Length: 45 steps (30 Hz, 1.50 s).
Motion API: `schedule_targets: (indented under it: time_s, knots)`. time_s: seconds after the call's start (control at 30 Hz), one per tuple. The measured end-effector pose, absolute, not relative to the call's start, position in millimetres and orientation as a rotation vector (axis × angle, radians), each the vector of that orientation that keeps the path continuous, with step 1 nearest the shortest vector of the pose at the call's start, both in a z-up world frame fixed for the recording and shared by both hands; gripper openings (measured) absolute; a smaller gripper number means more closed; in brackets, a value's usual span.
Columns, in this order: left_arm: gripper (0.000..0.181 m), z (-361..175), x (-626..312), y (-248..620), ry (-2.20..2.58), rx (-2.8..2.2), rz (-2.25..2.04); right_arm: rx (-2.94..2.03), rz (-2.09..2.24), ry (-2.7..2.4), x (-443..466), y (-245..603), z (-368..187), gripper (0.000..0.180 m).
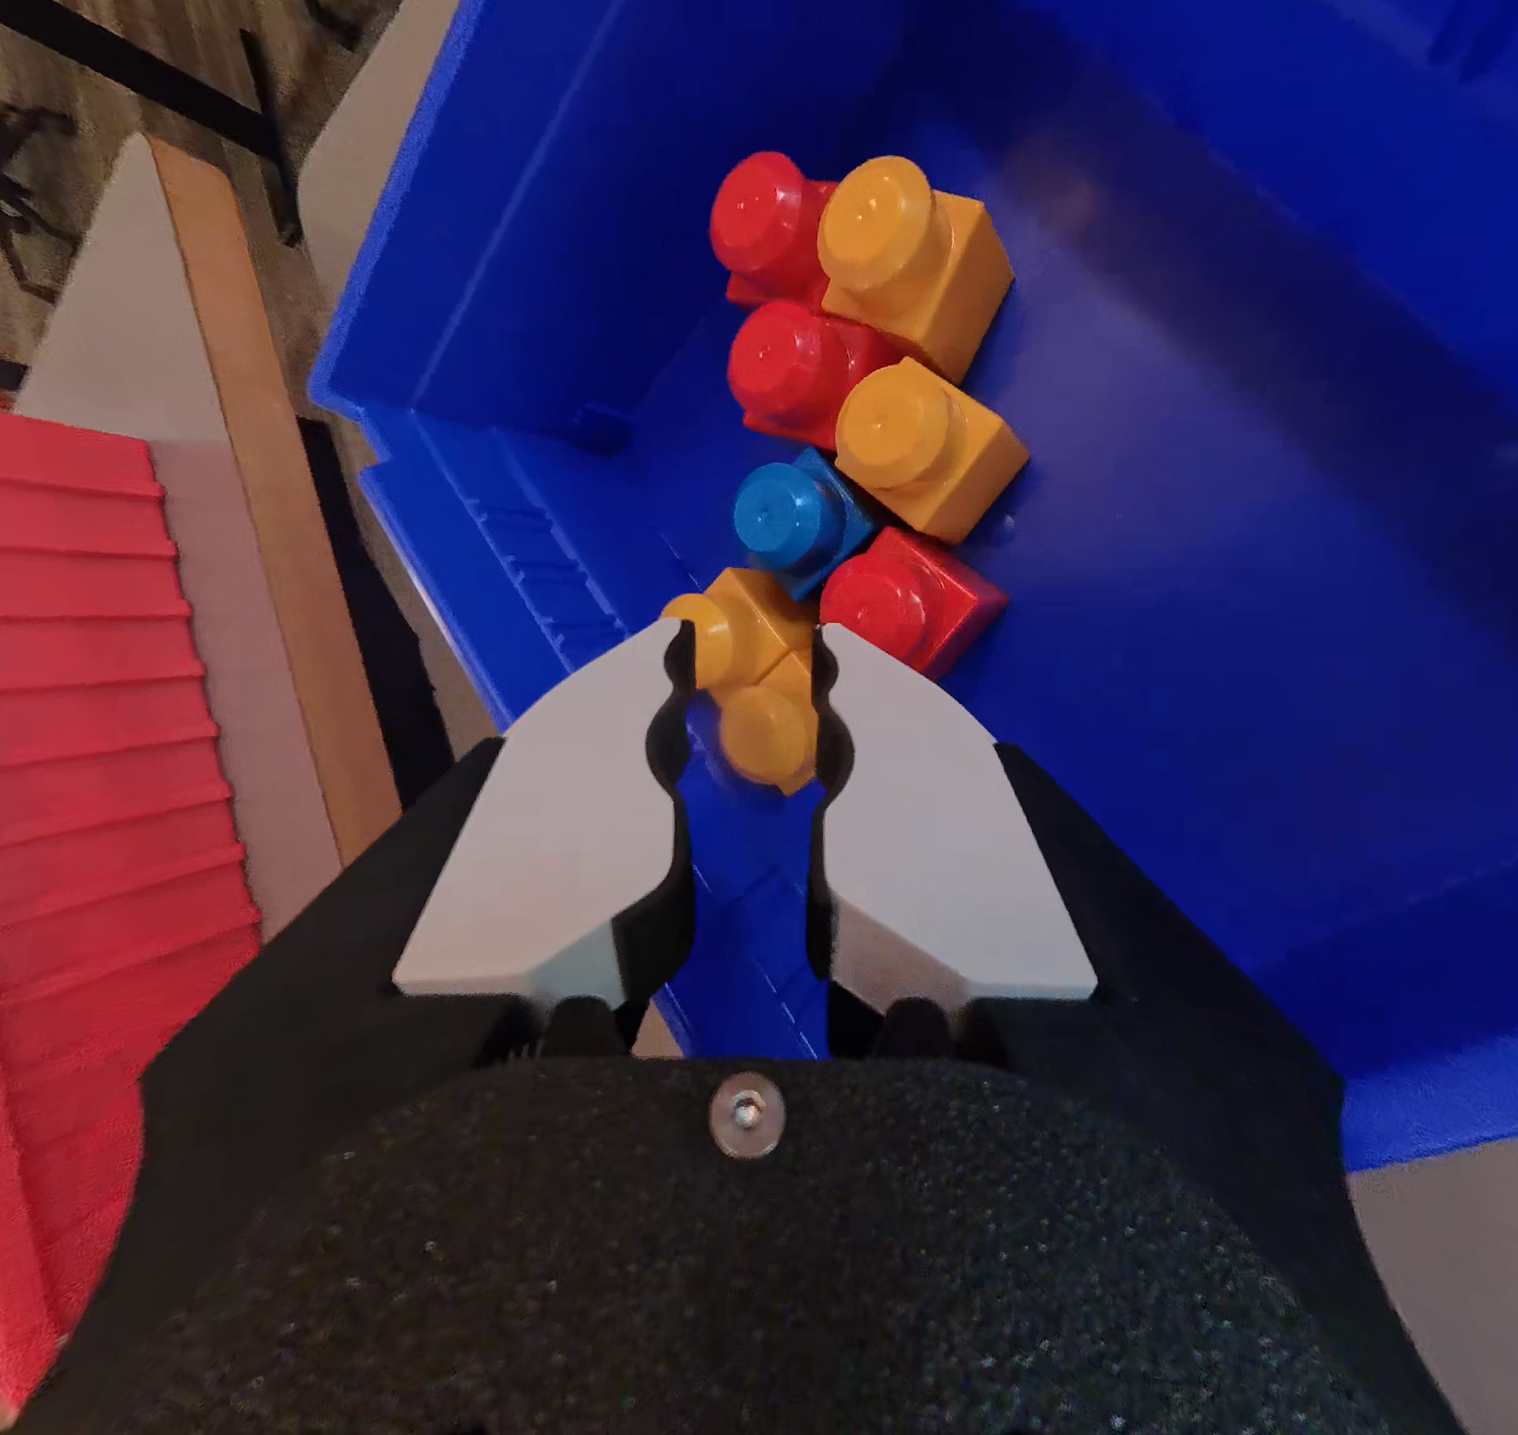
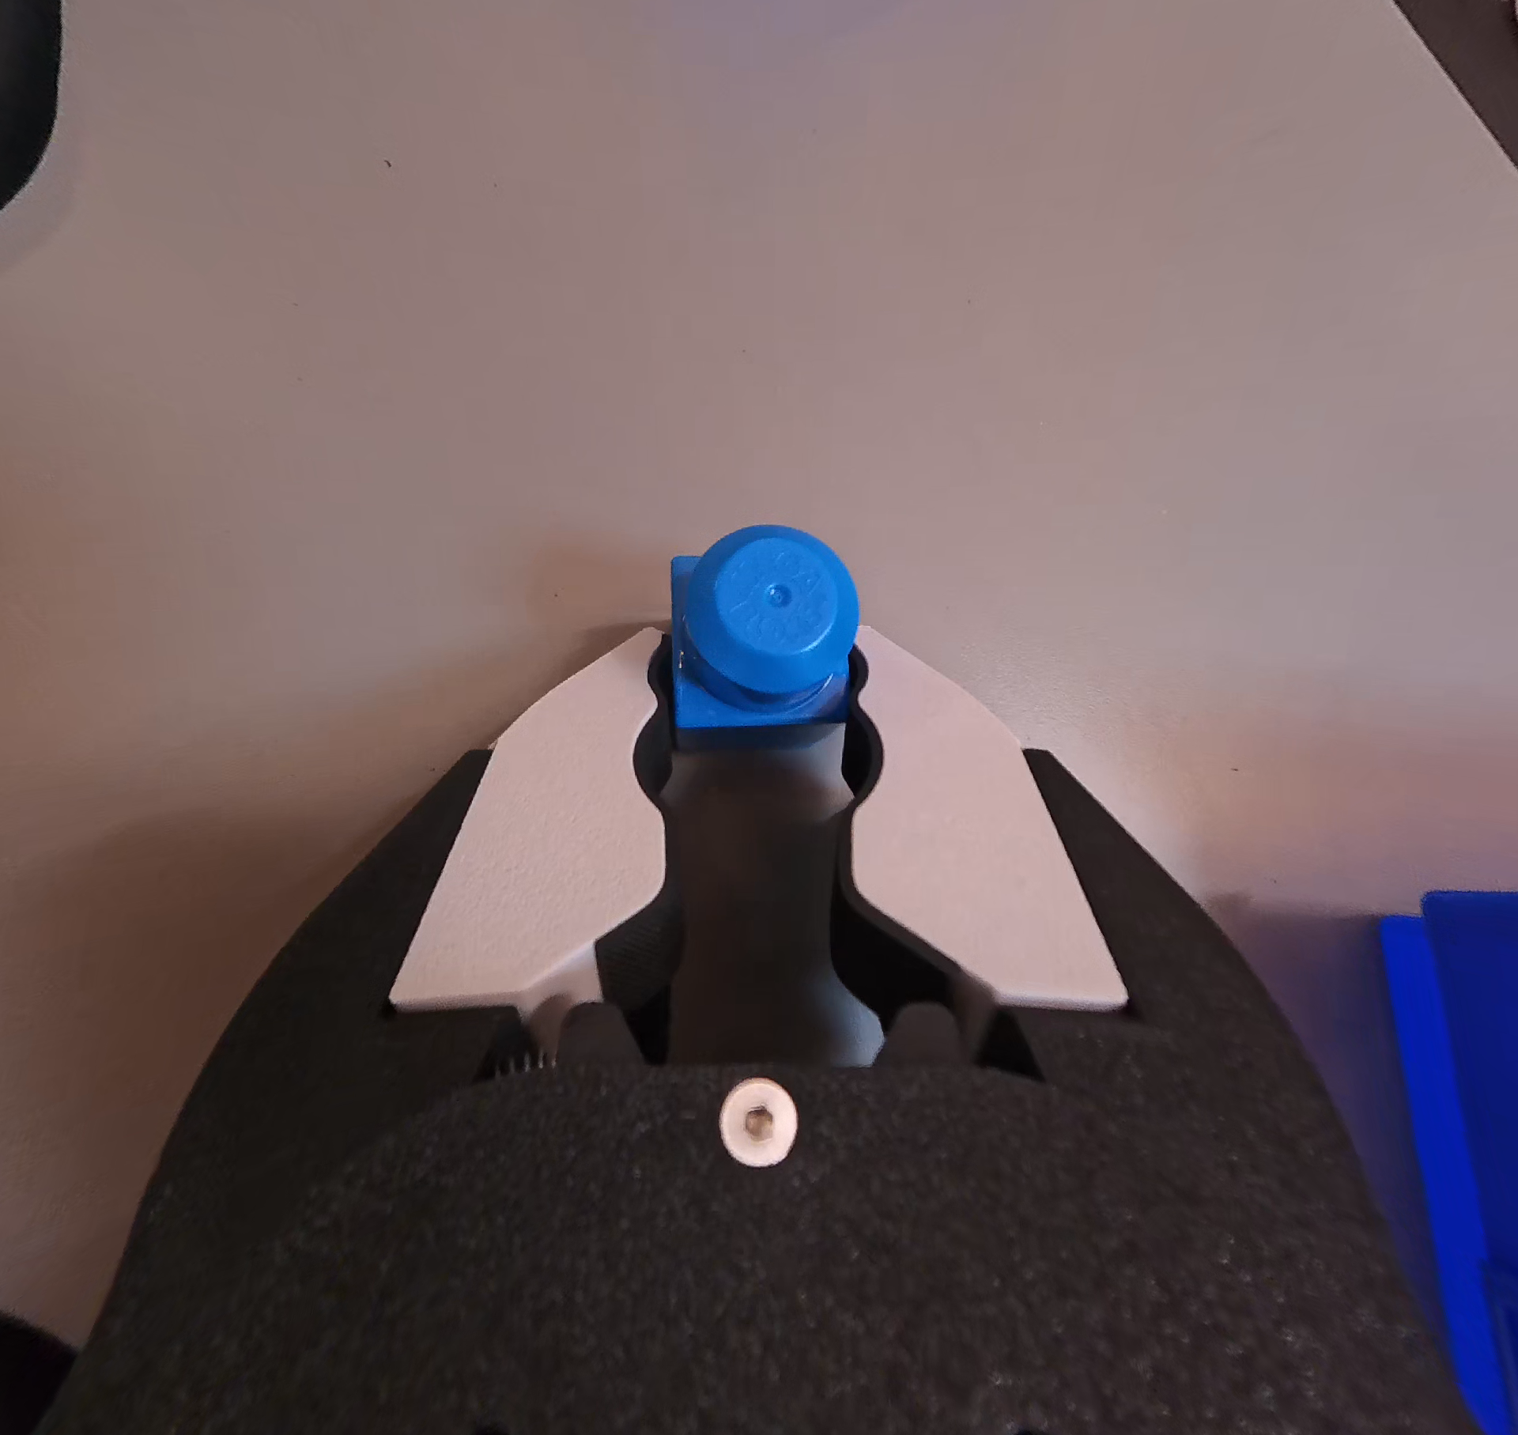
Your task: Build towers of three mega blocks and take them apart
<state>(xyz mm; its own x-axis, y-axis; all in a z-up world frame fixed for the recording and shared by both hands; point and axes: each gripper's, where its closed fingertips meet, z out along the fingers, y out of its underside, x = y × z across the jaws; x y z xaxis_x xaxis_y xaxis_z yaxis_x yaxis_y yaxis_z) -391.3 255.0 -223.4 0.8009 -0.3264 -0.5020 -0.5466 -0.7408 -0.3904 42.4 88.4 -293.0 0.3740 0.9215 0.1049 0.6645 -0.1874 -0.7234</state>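
Observation:
In the left wrist view my left gripper (image 1: 752,640) reaches into a blue bin (image 1: 1232,656). Its jaws stand close around two yellow blocks (image 1: 764,730) lying against each other. The right pad (image 1: 825,681) touches yellow. A strip of blue bin floor shows between the left pad and the nearer block's stud, so the grasp is not closed. Beyond them lie a blue block (image 1: 793,517), red blocks (image 1: 903,599) and more yellow blocks (image 1: 928,443). In the right wrist view my right gripper (image 2: 760,656) is shut on a blue block (image 2: 764,640), stud towards the camera, over the grey table (image 2: 739,245).
A red ribbed surface (image 1: 98,738) and a wooden edge (image 1: 246,451) lie left of the bin. A corner of the blue bin (image 2: 1454,1108) shows at the lower right of the right wrist view. A dark object (image 2: 25,65) sits at the table's far left.

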Motion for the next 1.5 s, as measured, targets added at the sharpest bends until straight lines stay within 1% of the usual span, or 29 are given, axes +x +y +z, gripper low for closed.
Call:
schedule_targets:
  time_s: [0.17,0.33,0.37,0.47,0.5,0.57,0.63,0.73,0.83,0.9,0.93,1.13,1.23,1.3,1.4,1.5]
  knots:
    - [0.043,-233.2,-395.7,244.0,0.631,-2.537,0.449,-1.935,0.483,-1.365,41.5,87.6,-292.9,0.039]
    - [0.051,-247.9,-386.9,247.5,0.731,-2.573,0.488,-1.937,0.497,-1.364,41.3,87.3,-293.4,0.038]
    - [0.049,-251.6,-384.2,250.2,0.749,-2.574,0.494,-1.938,0.502,-1.362,41.1,87.2,-293.4,0.038]
    - [0.050,-264.5,-376.4,255.2,0.795,-2.591,0.487,-1.937,0.503,-1.365,41.2,86.6,-293.5,0.038]
    - [0.053,-267.3,-379.4,256.4,0.819,-2.594,0.545,-1.937,0.503,-1.368,41.2,86.3,-293.5,0.038]
    - [0.053,-270.6,-376.7,260.9,0.864,-2.566,0.586,-1.936,0.503,-1.371,41.0,85.9,-293.5,0.038]
    - [0.050,-271.0,-375.2,267.4,0.893,-2.524,0.633,-1.936,0.505,-1.372,41.0,85.8,-293.5,0.038]
    - [0.052,-271.2,-374.7,273.4,0.980,-2.451,0.718,-1.936,0.505,-1.374,40.9,85.5,-293.6,0.038]
    - [0.049,-268.6,-374.5,275.3,0.988,-2.424,0.745,-1.936,0.505,-1.374,40.9,85.3,-293.7,0.038]
    - [0.036,-261.7,-369.2,274.0,0.944,-2.417,0.665,-1.936,0.504,-1.377,40.9,85.0,-293.7,0.038]
    - [0.035,-257.4,-367.7,272.8,0.923,-2.414,0.634,-1.936,0.504,-1.378,40.9,84.9,-293.8,0.038]
    - [0.035,-239.8,-359.2,258.5,0.931,-2.405,0.486,-1.938,0.513,-1.375,40.8,84.8,-293.6,0.038]
    - [0.035,-209.8,-340.6,248.4,0.939,-2.320,0.369,-1.930,0.509,-1.371,40.8,85.3,-291.7,0.038]
    - [0.035,-180.3,-316.9,236.5,0.968,-2.223,0.269,-1.927,0.528,-1.372,40.0,83.6,-289.1,0.038]
    - [0.035,-136.2,-254.1,204.0,1.105,-2.014,0.043,-1.923,0.512,-1.375,38.9,82.9,-283.5,0.038]
    - [0.035,-114.6,-174.7,156.6,1.337,-1.818,-0.168,-1.924,0.503,-1.394,33.0,78.2,-278.9,0.037]
